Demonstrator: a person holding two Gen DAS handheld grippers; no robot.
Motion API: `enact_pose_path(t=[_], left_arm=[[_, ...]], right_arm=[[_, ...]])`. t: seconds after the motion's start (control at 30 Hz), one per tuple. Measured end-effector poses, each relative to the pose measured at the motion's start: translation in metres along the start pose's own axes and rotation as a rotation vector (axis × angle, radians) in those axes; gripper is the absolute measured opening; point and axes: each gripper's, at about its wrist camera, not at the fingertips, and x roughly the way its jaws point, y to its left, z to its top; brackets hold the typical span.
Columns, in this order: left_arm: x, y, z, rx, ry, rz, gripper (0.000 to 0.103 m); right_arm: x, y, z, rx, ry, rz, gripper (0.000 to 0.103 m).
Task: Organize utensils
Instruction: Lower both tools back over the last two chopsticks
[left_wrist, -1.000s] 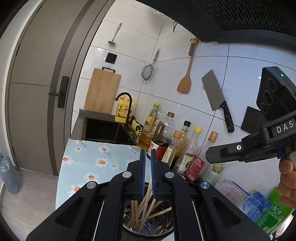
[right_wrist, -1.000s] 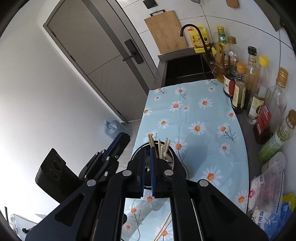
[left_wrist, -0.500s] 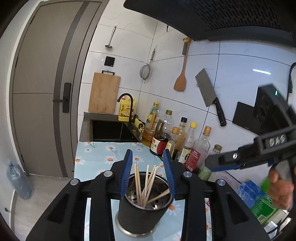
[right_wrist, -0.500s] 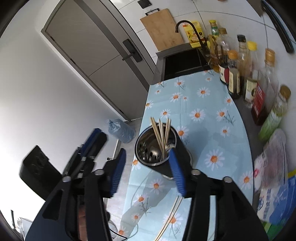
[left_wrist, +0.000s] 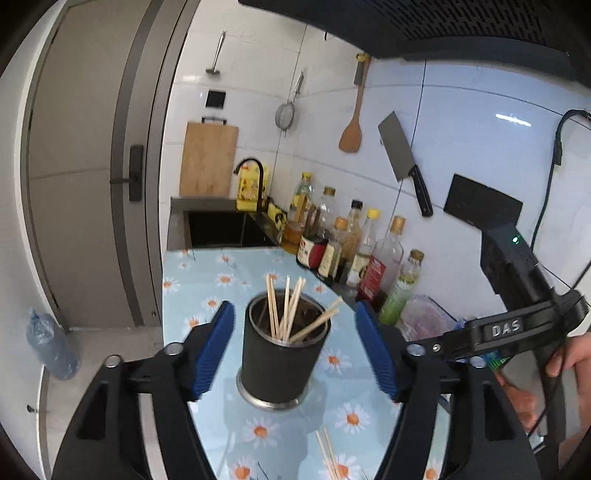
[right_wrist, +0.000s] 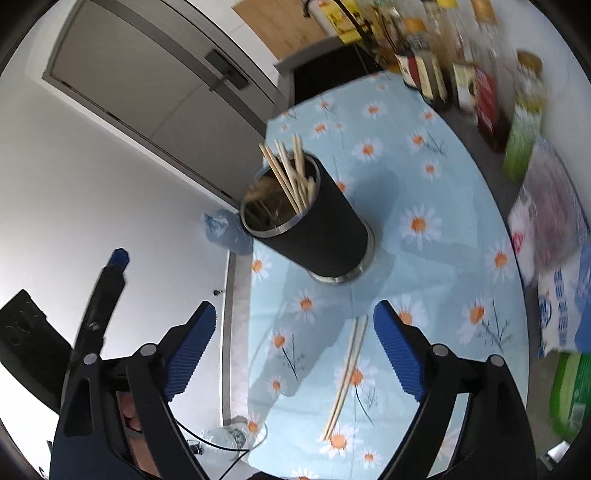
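A black utensil holder (left_wrist: 282, 350) with a steel rim stands on the daisy-print cloth (left_wrist: 207, 284) and holds several wooden chopsticks (left_wrist: 286, 310). It also shows in the right wrist view (right_wrist: 314, 225). A loose pair of chopsticks (right_wrist: 347, 365) lies on the cloth in front of the holder, also in the left wrist view (left_wrist: 328, 458). My left gripper (left_wrist: 295, 349) is open, its pads either side of the holder, apart from it. My right gripper (right_wrist: 295, 350) is open and empty above the loose pair.
Several sauce and oil bottles (left_wrist: 354, 251) line the tiled wall. A sink (left_wrist: 221, 229) lies beyond the cloth. Food packets (right_wrist: 554, 229) sit at the right. A cleaver (left_wrist: 404, 158) and spatula (left_wrist: 352, 122) hang on the wall. The counter edge drops to the floor at left.
Both grippers have opened from shut and drawn back from the holder. The chopsticks they had now stand in the holder. The right view has tilted down to the loose pair.
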Motion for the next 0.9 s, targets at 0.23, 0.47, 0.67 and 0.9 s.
enact_pose_path(t=[0.23, 0.47, 0.67, 0.9], left_arm=[[0.001, 0.005, -0.025, -0.021, 0.114, -0.041, 0.079], [0.011, 0.016, -0.063, -0.083, 0.268, -0.062, 0.080], [0.032, 0.026, -0.104, -0.122, 0.417, -0.064, 0.080], [0.049, 0.026, -0.141, -0.132, 0.544, -0.090, 0.080]], right_arm=[[0.026, -0.010, -0.024, 0.028, 0.086, -0.020, 0.087], [0.059, -0.028, -0.045, 0.080, 0.173, -0.080, 0.087], [0.093, -0.047, -0.058, 0.142, 0.255, -0.112, 0.087], [0.115, -0.057, -0.067, 0.184, 0.284, -0.177, 0.080]])
